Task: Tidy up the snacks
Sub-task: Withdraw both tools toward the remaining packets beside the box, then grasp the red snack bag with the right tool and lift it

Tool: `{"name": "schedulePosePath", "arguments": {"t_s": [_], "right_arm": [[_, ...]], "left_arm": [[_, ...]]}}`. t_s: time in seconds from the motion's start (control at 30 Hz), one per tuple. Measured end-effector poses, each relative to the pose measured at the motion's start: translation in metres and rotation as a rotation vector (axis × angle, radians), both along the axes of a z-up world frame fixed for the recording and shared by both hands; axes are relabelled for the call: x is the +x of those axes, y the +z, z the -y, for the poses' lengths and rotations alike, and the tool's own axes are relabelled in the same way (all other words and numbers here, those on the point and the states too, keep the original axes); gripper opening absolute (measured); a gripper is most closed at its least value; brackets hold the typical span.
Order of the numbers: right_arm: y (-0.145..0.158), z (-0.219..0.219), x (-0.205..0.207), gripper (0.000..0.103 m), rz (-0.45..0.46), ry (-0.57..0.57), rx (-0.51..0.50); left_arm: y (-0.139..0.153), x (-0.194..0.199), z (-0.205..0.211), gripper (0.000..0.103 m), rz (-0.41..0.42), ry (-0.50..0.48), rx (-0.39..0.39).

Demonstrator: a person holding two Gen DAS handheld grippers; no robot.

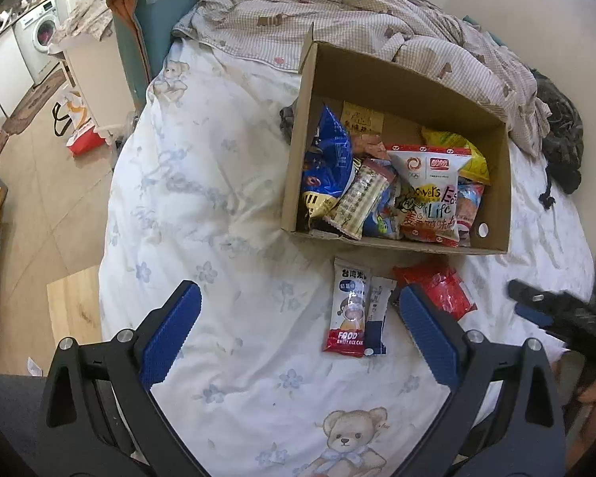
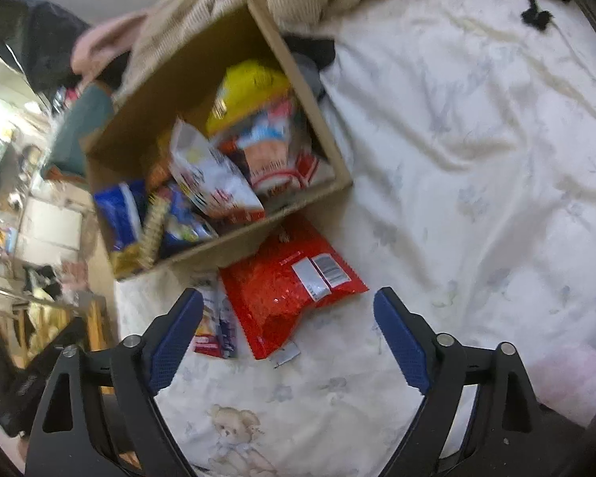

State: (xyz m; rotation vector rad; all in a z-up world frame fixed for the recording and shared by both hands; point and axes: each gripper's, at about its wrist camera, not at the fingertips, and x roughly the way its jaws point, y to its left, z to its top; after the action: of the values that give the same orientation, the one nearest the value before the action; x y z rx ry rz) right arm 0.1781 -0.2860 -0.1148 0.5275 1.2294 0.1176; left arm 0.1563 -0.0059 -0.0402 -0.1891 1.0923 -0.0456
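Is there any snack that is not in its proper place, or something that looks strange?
Yes. Three packets lie on the bedsheet outside the cardboard box: a red bag, a rice cake packet and a slim white and navy packet. Nothing looks spilled.

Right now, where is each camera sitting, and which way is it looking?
Left wrist: on the left tongs, looking down at the bed, the cardboard box and rice cake packet; its blue fingers show.
Right wrist: on the right tongs, looking down at the red bag; blurry.
Both see box, red bag, bedsheet.
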Motion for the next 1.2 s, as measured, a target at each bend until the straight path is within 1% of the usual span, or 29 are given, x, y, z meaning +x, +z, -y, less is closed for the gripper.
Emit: {"name": "schedulePosePath", "arguments": {"t_s": [0.07,0.13,0.27,0.33,0.37,0.4,0.5,0.53,0.57,0.6,0.63,0.67,0.73,0.83,0.93,1.03,1.13,1.2], "right_arm": [[-0.013,-0.014,0.011,0.095,-0.039,0.045,-0.064],[-0.025,-0.032,0.023,0.096,-0.065,0.127,-0.101],[-0.047,-0.071,0.045,0.096,-0.091,0.314,-0.225],[-0.06,-0.082,0.052,0.096,-0.105,0.362,-0.284],[-0.068,-0.086,0.055,0.098,-0.116,0.385,-0.319],[-0.076,-0.088,0.058,0.099,-0.129,0.398,-0.325],[-0.087,-0.083,0.061,0.099,-0.159,0.377,-0.265],[-0.087,-0.081,0.059,0.09,-0.156,0.377,-0.248],[-0.086,-0.08,0.058,0.079,-0.153,0.387,-0.238],[-0.082,-0.079,0.055,0.072,-0.143,0.393,-0.243],[-0.078,-0.077,0.054,0.062,-0.135,0.397,-0.243],[-0.074,-0.074,0.05,0.055,-0.127,0.399,-0.223],[-0.068,-0.067,0.046,0.05,-0.124,0.39,-0.198],[-0.059,-0.056,0.033,0.047,-0.124,0.367,-0.176],[-0.045,-0.049,0.017,0.047,-0.117,0.337,-0.164],[-0.021,-0.033,0.004,0.046,-0.087,0.273,-0.098],[-0.003,-0.018,-0.014,0.046,-0.036,0.218,-0.04],[0.006,-0.004,-0.022,0.046,-0.006,0.187,-0.006]], "left_arm": [[-0.001,0.001,0.0,0.099,-0.003,0.001,-0.004],[-0.003,0.002,0.0,0.099,-0.014,0.0,-0.01],[-0.006,0.003,-0.001,0.099,-0.022,0.002,-0.01],[-0.007,0.005,-0.001,0.099,-0.024,0.004,-0.001],[-0.008,0.005,-0.001,0.099,-0.026,0.006,0.002],[-0.009,0.005,-0.002,0.099,-0.029,0.008,0.002],[-0.013,0.007,-0.003,0.099,-0.038,0.011,0.003],[-0.013,0.007,-0.003,0.099,-0.04,0.011,0.003],[-0.014,0.008,-0.003,0.099,-0.043,0.012,0.001],[-0.015,0.009,-0.003,0.099,-0.047,0.013,-0.002],[-0.016,0.01,-0.003,0.099,-0.05,0.014,-0.005],[-0.017,0.011,-0.002,0.099,-0.055,0.012,-0.008],[-0.021,0.013,0.001,0.099,-0.067,0.007,-0.005],[-0.03,0.015,0.004,0.099,-0.102,0.0,0.003],[-0.044,0.018,0.008,0.099,-0.143,0.0,0.006],[-0.058,0.022,0.014,0.098,-0.182,-0.012,0.013],[-0.075,0.027,0.028,0.088,-0.22,-0.05,0.046],[-0.084,0.029,0.037,0.073,-0.239,-0.084,0.07]]}}
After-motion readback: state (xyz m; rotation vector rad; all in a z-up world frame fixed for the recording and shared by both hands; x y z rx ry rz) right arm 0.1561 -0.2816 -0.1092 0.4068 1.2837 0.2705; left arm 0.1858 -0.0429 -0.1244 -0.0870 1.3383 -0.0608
